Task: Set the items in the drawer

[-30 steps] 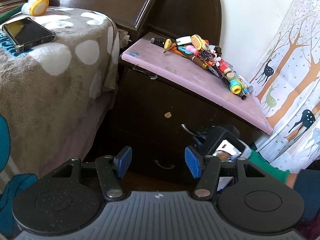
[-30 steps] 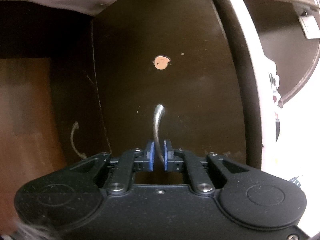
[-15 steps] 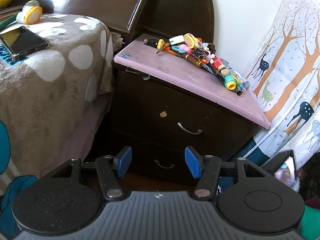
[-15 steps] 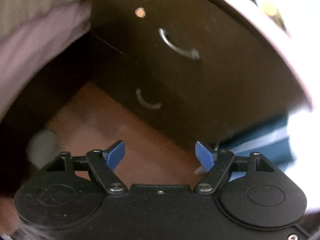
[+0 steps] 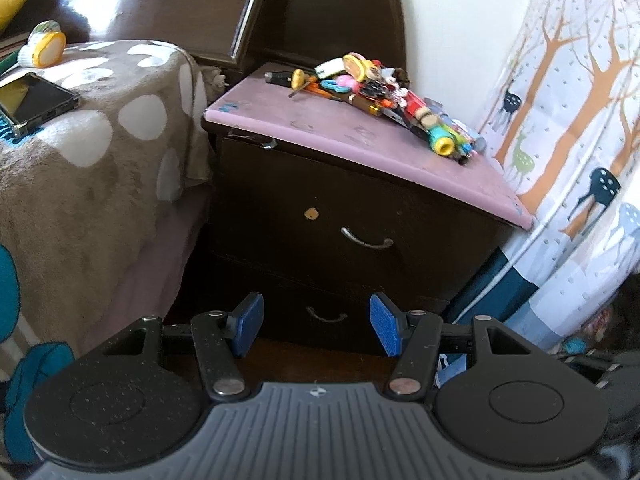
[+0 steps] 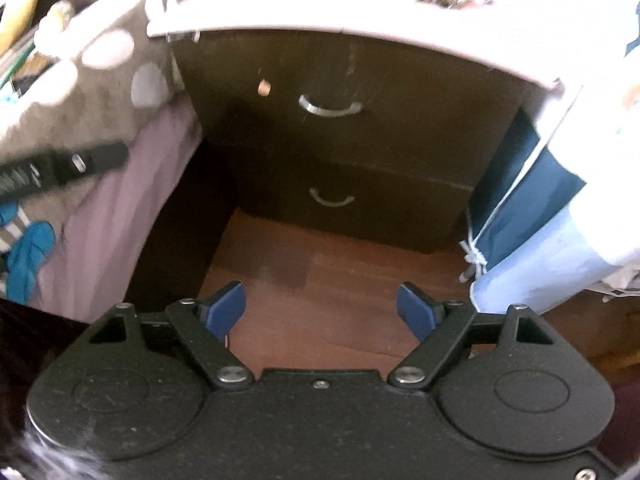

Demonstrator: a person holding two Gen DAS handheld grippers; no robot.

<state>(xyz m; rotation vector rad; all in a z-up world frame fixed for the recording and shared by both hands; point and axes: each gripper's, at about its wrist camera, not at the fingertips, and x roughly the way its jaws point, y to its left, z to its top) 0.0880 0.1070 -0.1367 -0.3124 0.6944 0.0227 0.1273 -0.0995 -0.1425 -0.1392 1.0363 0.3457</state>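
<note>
A dark wooden nightstand has a shut upper drawer with a metal handle and a shut lower drawer. Both drawers also show in the right wrist view, where the upper drawer's handle sits above the lower drawer's handle. A pile of small colourful items, pens and toys, lies on the pink top. My left gripper is open and empty, held back from the nightstand front. My right gripper is open and empty, above the wooden floor, well back from the drawers.
A bed with a spotted brown blanket stands left of the nightstand, with a phone and a yellow tape roll on it. A patterned curtain hangs at the right. Brown floor lies before the drawers.
My right gripper let go of the upper drawer's handle, opened, and pulled back from the nightstand. The left gripper view shifted slightly; its jaws stay open.
</note>
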